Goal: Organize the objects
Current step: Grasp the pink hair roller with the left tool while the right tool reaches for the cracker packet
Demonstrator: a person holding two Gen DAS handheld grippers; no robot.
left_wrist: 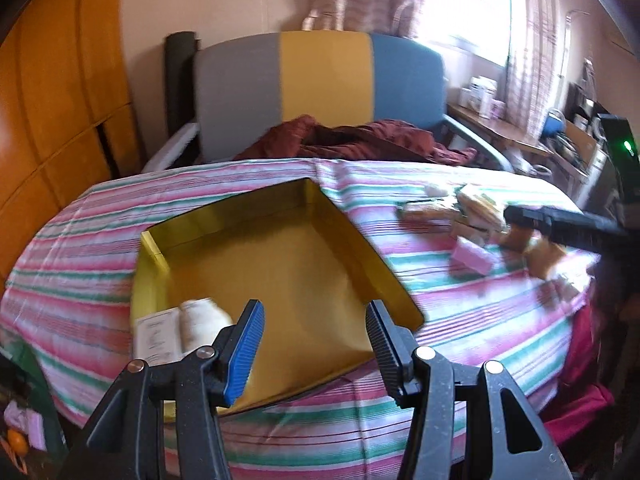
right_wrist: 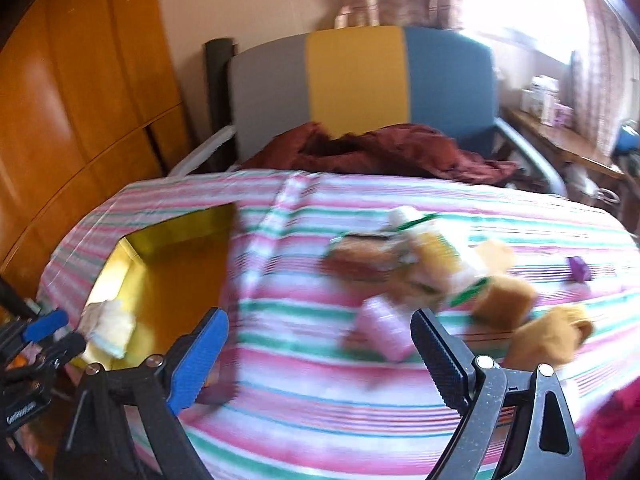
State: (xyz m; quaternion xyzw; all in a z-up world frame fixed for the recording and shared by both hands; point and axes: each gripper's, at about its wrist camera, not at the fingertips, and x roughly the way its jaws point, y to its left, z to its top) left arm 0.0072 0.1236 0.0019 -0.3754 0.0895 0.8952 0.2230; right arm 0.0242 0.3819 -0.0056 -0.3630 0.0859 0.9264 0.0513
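An open gold box (left_wrist: 280,256) lies on the pink, green and white striped cloth (left_wrist: 460,320). A white packet (left_wrist: 200,320) rests in the box's near left corner. My left gripper (left_wrist: 315,312) hovers over the box's near part, open, with nothing between its pads. To the right lies a blurred pile of wrapped snacks (right_wrist: 420,264), with a pink packet (right_wrist: 384,328) and brown packs (right_wrist: 504,300) in front of it. My right gripper (right_wrist: 320,344) stands open just short of the pink packet and holds nothing. It also shows in the left wrist view as the right gripper (left_wrist: 520,220) over the pile.
A chair with a grey, yellow and blue back (left_wrist: 320,76) stands behind the cloth, with a maroon garment (left_wrist: 360,136) on its seat. Wooden cupboards (left_wrist: 52,100) fill the left. A cluttered side table (left_wrist: 500,128) is at the right. A small purple item (right_wrist: 580,268) lies far right.
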